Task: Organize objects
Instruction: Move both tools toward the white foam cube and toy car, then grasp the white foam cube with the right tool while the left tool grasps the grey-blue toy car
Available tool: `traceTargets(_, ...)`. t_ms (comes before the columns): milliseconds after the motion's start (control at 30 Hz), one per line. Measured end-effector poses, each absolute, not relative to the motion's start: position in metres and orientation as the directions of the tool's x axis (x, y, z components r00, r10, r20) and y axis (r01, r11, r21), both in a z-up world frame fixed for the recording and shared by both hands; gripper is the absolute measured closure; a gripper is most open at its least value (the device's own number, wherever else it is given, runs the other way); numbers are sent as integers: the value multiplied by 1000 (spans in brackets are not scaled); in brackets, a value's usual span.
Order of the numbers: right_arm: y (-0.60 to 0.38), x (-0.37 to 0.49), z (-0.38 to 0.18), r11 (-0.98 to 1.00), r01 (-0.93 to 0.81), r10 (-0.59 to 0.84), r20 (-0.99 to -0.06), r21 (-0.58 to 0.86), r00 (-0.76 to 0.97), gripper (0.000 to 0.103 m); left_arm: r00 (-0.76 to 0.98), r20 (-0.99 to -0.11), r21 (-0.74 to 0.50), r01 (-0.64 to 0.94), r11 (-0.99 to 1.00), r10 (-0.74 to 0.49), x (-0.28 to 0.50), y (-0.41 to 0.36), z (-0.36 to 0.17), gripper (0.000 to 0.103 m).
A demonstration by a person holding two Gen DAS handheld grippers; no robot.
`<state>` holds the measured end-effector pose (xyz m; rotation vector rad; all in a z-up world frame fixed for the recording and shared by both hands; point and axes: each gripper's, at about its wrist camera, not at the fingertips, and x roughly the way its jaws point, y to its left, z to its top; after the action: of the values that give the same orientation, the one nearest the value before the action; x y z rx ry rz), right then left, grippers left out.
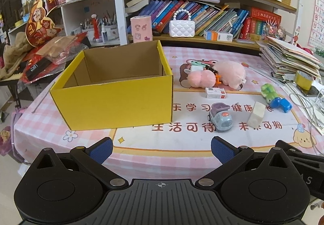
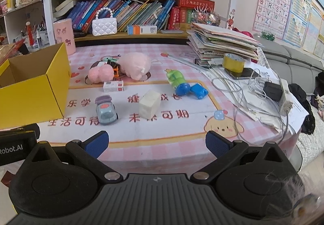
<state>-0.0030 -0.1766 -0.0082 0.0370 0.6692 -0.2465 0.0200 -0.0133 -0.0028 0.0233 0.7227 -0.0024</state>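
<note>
On the pink checked tablecloth (image 1: 141, 150) in front of me stands an open yellow cardboard box (image 1: 113, 101), its inside bare brown card as far as I can see. My left tongs (image 1: 162, 149) hover at the near table edge, blue pads spread wide with nothing between them. My right tongs (image 2: 157, 143) are likewise splayed wide and hold nothing, hanging over the cloth's near border.

To the right of the box lie the loose things. A small pale-blue toy car with a purple roof (image 2: 105, 112) sits nearest the box, and a cream rectangular block (image 2: 149, 106) stands upright just beside it. Behind them a small white and red carton (image 2: 113, 86) lies flat. Farther back, two fluffy pink plush toys (image 2: 131, 68) rest together with a small orange piece between them. A green and blue plastic toy figure (image 2: 182, 84) lies on its side towards the stack of papers (image 2: 222, 42).
</note>
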Motion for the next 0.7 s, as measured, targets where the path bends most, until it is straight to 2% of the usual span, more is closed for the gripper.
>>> traceTargets(167,-185,15,-8,976,213,-190,-626,-39,756,4,737,-676,-13,-8,1000,-3,33,-15,-6,0)
traceTargets(533,-210,70,-18,991,128,-124,-667,-44,735,29,708,-706,-95,-114,989,14,62,-23,-17,0)
traceTargets(700,-224,100,-28,997,77,-74,-696,-27,714,34,692,-720,-94,-170,981,51,75,-34,-23,0)
